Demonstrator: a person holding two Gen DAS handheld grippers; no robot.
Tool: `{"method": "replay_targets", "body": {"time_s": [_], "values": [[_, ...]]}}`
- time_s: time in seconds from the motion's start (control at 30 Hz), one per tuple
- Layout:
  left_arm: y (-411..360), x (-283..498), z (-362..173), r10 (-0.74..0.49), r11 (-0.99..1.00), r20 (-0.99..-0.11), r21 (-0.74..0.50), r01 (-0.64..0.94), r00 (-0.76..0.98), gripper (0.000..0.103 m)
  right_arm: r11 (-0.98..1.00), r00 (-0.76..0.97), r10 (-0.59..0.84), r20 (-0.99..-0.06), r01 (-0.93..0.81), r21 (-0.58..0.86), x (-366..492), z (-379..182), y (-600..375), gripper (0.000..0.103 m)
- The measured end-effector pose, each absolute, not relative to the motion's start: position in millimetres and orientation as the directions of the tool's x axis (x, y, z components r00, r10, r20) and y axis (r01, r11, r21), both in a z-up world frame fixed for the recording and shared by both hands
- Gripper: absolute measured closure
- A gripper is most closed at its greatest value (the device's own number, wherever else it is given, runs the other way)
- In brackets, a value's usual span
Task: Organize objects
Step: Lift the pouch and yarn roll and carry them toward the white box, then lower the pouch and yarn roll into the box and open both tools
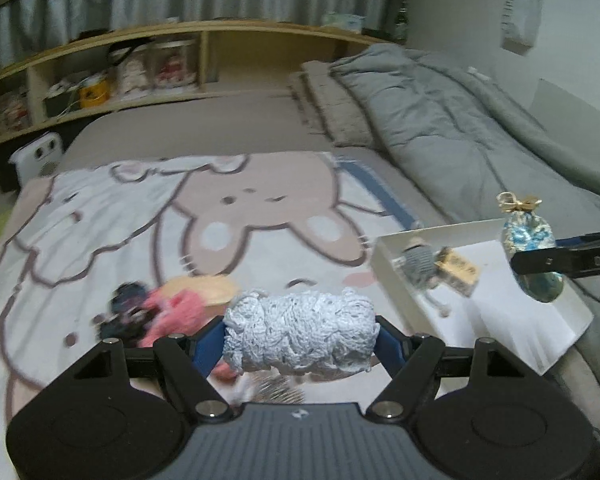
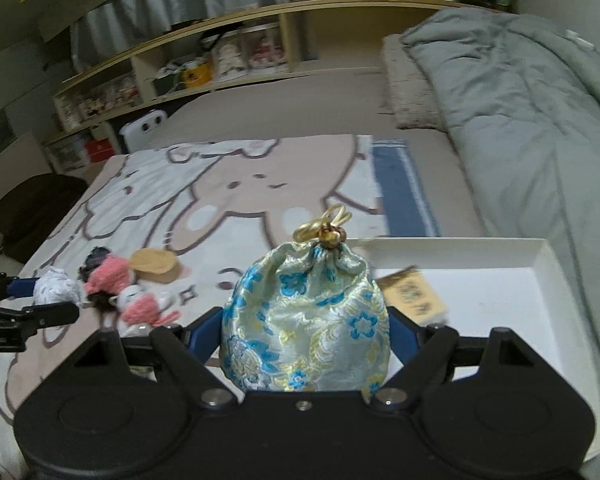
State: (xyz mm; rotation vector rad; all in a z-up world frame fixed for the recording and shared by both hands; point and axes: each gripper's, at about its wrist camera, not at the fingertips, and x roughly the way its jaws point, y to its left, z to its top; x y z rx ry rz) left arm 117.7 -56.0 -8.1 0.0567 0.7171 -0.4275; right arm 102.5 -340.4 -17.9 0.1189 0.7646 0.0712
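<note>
Left wrist view. The left gripper (image 1: 300, 340) is clamping a pale blue-white crocheted yarn bundle (image 1: 300, 332) between its two blue-padded fingers (image 1: 210, 344), holding it above a cartoon-rabbit printed blanket (image 1: 204, 216) that is covering the bed. Just beyond the bundle, a pink knitted toy (image 1: 176, 312), a dark blurred item (image 1: 126, 308) and a round tan wooden lid (image 1: 210, 286) are lying close together on the blanket. To the right, a shallow white rectangular tray (image 1: 540, 340) is sitting on the bed, containing a small grey striped doll (image 1: 420, 266) and a tan printed wooden block (image 1: 458, 270) just beside it. The right gripper (image 1: 540, 264) is entering from the right edge, carrying a blue-and-gold floral brocade drawstring pouch (image 1: 528, 236) over the tray. A grey quilted duvet (image 1: 480, 112) is lying behind.

Right wrist view. The right gripper (image 2: 304, 336) is clamping the brocade pouch (image 2: 308, 320) upright between its fingers, at the tray's (image 2: 552, 264) left edge. The wooden block (image 2: 414, 294) is lying inside the tray, just behind the pouch. At far left, the left gripper (image 2: 40, 304) is holding the yarn bundle (image 2: 56, 286) beside the pink toy (image 2: 112, 276) and the lid (image 2: 154, 266).
</note>
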Motion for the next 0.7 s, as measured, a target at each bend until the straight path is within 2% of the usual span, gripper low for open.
{"method": "replay_targets", "body": {"time_s": [0.3,0.53,0.7], "values": [[-141.7,116.7,-7.1,-0.484,0.802,-0.638,-0.048,0.596,0.599,0.026,0.989,0.711,0.044,-0.702,0.067,0.130,93.6,-27.6,-392.9,0.018],[-199.4,115.6,-30.8,-0.568,0.600,-0.665,0.069,0.797,0.485,0.026,0.990,0.681,0.031,-0.732,0.080,0.117,83.9,-46.7,-413.4,0.018],[-220.9,116.6,-46.5,-0.599,0.459,-0.696,0.106,0.882,0.395,0.026,0.993,0.660,0.047,-0.750,0.049,0.106,76.5,-61.1,-416.2,0.018]]}}
